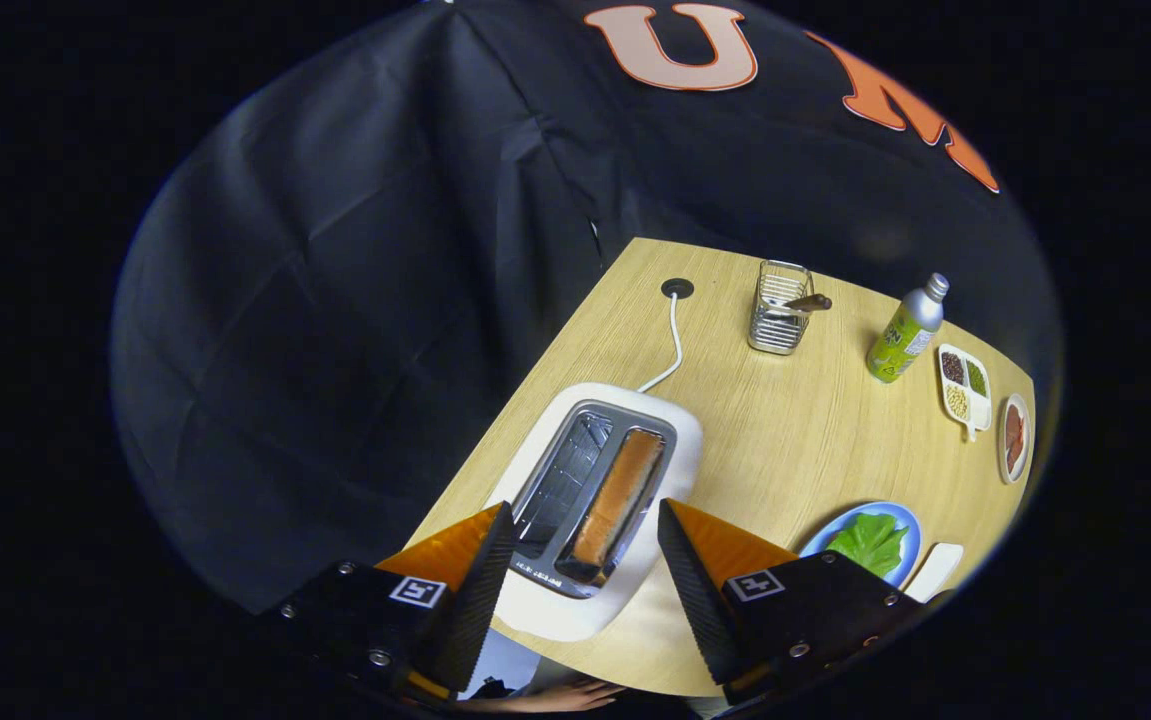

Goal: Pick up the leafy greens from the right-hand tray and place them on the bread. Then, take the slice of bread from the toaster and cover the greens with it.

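Gripper [583,560] poised above the toaster [595,500], fingers spread wide and holding nothing. The toaster's two slots run lengthwise away from the gripper; one slice [620,495] stands on edge in the slot nearer the right finger, its long axis parallel to the slots and so roughly in line with the fingers' reach. The slice lies just ahead of and between the fingertips, slightly toward the right one. The other slot is bare.

To grasp the slice across its thin faces, the fingers probably need to descend straddling it, one on each broad side; the present opening looks ample for that.

The greens [870,540] already lie on a blue plate [907,560] beyond the right finger, to the right of the toaster; whether bread sits beneath them cannot be told. A white tray [935,570] lies just beside the plate.

Counted on the table [785,450]: one toaster, one slice, one plate of greens, one wire rack [780,320], one bottle [907,328], one three-part dish [965,390], one small oval dish [1013,438]. A hand [565,695] shows below the fingers.
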Available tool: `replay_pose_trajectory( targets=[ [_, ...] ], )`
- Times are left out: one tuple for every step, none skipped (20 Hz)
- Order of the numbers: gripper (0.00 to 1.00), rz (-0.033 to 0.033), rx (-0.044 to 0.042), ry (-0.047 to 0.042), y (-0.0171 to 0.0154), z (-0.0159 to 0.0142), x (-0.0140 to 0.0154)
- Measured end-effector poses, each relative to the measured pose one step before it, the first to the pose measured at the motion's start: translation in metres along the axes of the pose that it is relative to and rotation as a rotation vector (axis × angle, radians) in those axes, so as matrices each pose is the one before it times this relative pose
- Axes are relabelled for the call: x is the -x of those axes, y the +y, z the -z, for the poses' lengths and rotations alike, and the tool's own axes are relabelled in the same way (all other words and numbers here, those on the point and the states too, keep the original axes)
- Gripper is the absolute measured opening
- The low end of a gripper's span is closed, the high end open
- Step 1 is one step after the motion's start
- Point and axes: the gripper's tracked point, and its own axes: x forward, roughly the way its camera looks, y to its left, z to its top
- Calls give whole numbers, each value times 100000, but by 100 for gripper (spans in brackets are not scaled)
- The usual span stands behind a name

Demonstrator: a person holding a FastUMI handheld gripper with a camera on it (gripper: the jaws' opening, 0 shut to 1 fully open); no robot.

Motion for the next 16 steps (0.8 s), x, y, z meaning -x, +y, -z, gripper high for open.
replay_pose_trajectory(
  targets=[
    [85, 1689, -614, 526, -167, -210, -463],
    [83, 1440, -969, 801, -81, -39, -499],
    [79, 1111, -1814, 729, -142, -62, -344],
    [77, 995, -1672, 786, 21, 10, -481],
    [73, 1386, -1281, 762, -329, 5, -401],
    [68, 1668, -469, 562, -103, -67, -387],
    [63, 1883, -386, 718, -364, 32, -247],
    [60, 1318, -747, 808, -298, 180, -106],
    [52, 476, -1202, 268, -26, 13, -271],
    [48, -798, -1394, 370, 102, 33, -299],
    [40, -1139, -2543, 471, 278, 58, -234],
    [36, -66, -2378, 599, 17, 93, 61],
    [28, 502, -1555, -590, -260, -310, 59],
    [25, 678, -598, -590, -243, -219, 117],
    [18, -681, -628, -787, -126, -56, 284],
    [16, -1242, -358, -617, 115, 74, 160]
  ],
)
